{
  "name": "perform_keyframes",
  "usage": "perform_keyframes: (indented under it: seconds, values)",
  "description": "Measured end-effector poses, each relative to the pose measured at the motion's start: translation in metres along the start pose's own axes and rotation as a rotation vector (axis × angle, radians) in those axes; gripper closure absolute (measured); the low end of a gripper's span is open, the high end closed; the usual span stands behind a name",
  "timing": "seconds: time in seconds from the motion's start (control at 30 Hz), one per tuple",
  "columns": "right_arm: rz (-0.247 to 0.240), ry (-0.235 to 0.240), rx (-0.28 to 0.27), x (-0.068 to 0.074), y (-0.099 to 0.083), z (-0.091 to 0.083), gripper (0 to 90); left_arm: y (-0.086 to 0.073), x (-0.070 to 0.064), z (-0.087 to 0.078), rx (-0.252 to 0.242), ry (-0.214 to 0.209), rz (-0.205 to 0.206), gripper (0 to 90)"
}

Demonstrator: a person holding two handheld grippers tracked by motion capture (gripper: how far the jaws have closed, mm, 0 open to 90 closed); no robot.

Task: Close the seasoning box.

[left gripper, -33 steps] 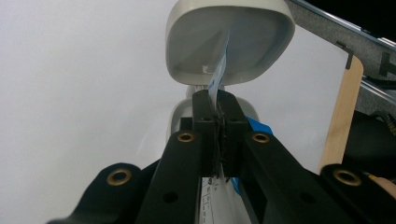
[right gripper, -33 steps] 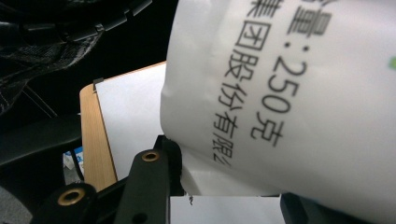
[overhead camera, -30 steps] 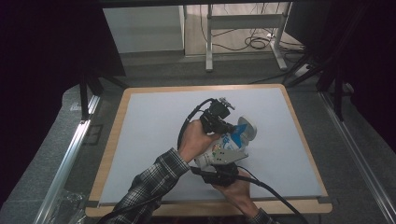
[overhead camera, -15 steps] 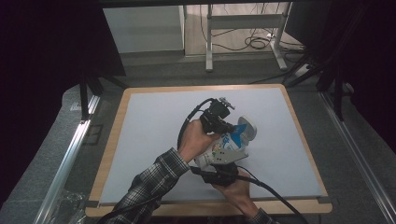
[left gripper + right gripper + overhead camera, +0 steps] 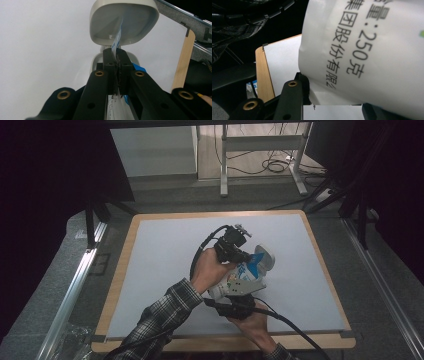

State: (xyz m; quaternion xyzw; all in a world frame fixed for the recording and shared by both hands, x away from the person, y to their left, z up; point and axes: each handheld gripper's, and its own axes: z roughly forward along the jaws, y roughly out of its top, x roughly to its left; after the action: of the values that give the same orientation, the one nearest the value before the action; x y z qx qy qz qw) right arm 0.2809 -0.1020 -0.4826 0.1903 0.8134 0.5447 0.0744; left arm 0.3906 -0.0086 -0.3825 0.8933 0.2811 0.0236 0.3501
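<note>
High view shows a white and blue bag (image 5: 242, 279) held above the white mat (image 5: 160, 255), a little toward the person's side from the middle of the mat. A pale bowl (image 5: 265, 257) lies on the mat just beside the far end of the bag.

The left gripper (image 5: 239, 254) holds the far end of the bag. In the left gripper view its jaws are closed almost fully, with only a thin edge of the bag (image 5: 117, 41) between them, and this edge points into the bowl (image 5: 123, 22). The right gripper (image 5: 235, 306) is at the near end of the bag. In the right gripper view the bag (image 5: 364, 50) sits between the jaws and its printed side is very close to the camera; the jaws seem to be pressed on the bottom corner, but one jaw is mostly covered by the bag.

I think the main risk is the thin grip of the left gripper. If the bag is heavy or the right gripper lifts too fast, the edge can slip out and the content falls on the mat beside the bowl. The bowl looks light, so a push from the bag may move or tip it. Pulling the two ends apart too strongly may also tear the bag.
</note>
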Motion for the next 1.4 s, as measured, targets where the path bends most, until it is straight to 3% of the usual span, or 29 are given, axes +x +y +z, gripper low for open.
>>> perform_keyframes:
  seconds: [1.4]
  values:
    - [0.006,-0.002,-0.015,-0.0004,0.0015,-0.0010,64.4,0.0013,0.0007,-0.0006,-0.001,0.004,-0.006,88.3]
